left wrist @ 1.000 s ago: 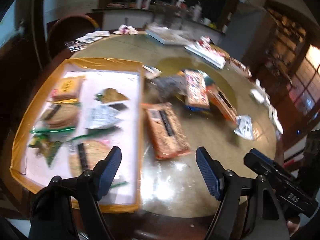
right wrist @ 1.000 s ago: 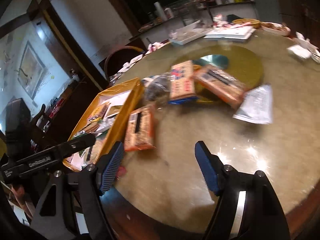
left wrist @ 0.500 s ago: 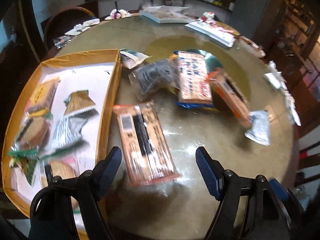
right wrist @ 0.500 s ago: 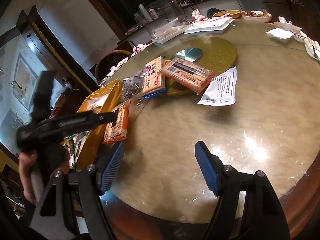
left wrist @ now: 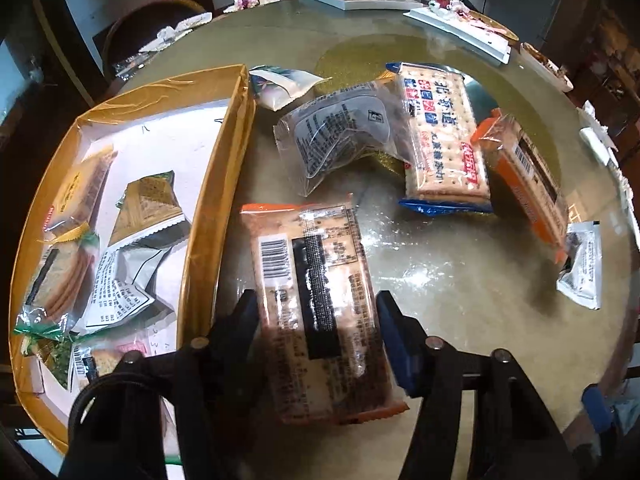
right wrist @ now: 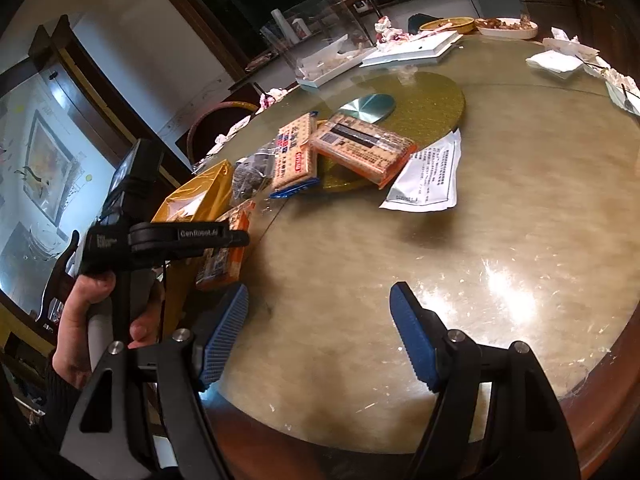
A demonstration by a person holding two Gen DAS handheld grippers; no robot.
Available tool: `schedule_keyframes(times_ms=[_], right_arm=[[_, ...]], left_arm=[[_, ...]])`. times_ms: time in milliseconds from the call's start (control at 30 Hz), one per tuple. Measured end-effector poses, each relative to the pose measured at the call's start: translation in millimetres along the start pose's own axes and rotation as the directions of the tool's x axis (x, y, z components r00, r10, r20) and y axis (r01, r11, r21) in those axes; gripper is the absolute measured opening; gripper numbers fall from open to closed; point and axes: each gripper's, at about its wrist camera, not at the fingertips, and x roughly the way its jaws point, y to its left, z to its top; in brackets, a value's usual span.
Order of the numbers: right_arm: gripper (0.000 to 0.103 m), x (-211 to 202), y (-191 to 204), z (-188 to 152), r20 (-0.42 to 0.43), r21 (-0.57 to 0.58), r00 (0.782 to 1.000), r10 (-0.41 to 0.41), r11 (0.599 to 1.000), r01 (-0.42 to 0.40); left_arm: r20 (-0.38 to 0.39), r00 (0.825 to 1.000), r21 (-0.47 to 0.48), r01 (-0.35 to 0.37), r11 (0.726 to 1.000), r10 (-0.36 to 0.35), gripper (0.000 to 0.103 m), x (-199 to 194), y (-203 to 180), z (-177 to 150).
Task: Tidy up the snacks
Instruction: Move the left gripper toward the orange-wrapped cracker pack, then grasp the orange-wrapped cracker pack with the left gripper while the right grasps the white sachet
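An orange cracker packet (left wrist: pixel 308 248) lies flat on the round table, just right of the yellow tray (left wrist: pixel 212 184). My left gripper (left wrist: pixel 314 308) points steeply down over the packet's near half. Its jaws are closing, and both pads touch the packet's long edges. The tray holds several wrapped snacks (left wrist: pixel 144 200). In the right wrist view a hand (right wrist: pixel 92 312) holds the left gripper over that same packet (right wrist: pixel 224 260). My right gripper (right wrist: pixel 318 304) hangs open above bare table near the front edge, with nothing between its fingers.
Further back lie a clear dark packet (left wrist: pixel 340 132), a blue-edged cracker packet (left wrist: pixel 440 136), a second orange packet (left wrist: pixel 528 184), a white sachet (left wrist: pixel 584 268) and a small white packet (left wrist: pixel 280 84). A gold disc (right wrist: pixel 432 96), white trays (right wrist: pixel 412 48) and a chair (left wrist: pixel 152 12) are behind.
My left gripper has swung from over the tray to the right and down onto the orange packet, and its jaws have narrowed around it. The right gripper has dipped slightly.
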Motion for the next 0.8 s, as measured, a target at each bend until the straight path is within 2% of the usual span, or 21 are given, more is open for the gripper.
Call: schedule_keyframes(times_ms=[167, 400, 500, 567, 700, 800], right_arm=[[0.074, -4.6, -11.9, 4.9, 0.011, 0.019, 1.000, -0.028, 0.999, 0.027], [0.074, 2.1, -41.6, 31.8, -0.002, 0.093, 0.997, -0.074, 0.993, 0.074], [0.074, 15.0, -52.0, 49.9, -0.038, 0.119, 0.994, -0.100, 0.987, 0.104], [0.074, 25.7, -54.9, 62.6, -0.063, 0.109, 0.987, -0.151, 0.982, 0.157], [0.072, 42.5, -60.7, 82.9, -0.092, 0.126, 0.980, -0.178, 0.974, 0.189], [0.070, 58.6, -63.4, 94.7, -0.123, 0.121, 0.965, -0.231, 0.962, 0.245]], left_arm=[[0.030, 0.999, 0.053, 0.019, 0.998, -0.021, 0.058, -11.4, -7.2, -25.2], [0.025, 0.992, 0.141, 0.116, 0.983, -0.120, 0.058, -30.4, -25.2, -66.9], [0.020, 0.988, 0.140, 0.146, 0.979, -0.150, 0.058, -35.2, -26.9, -76.8], [0.015, 0.981, 0.137, 0.190, 0.972, -0.194, 0.058, -38.0, -24.5, -81.1], [0.013, 0.970, 0.129, 0.240, 0.962, -0.243, 0.059, -40.3, -17.4, -86.8], [0.018, 0.964, 0.101, 0.264, 0.959, -0.267, 0.061, -43.1, -10.8, -87.7]])
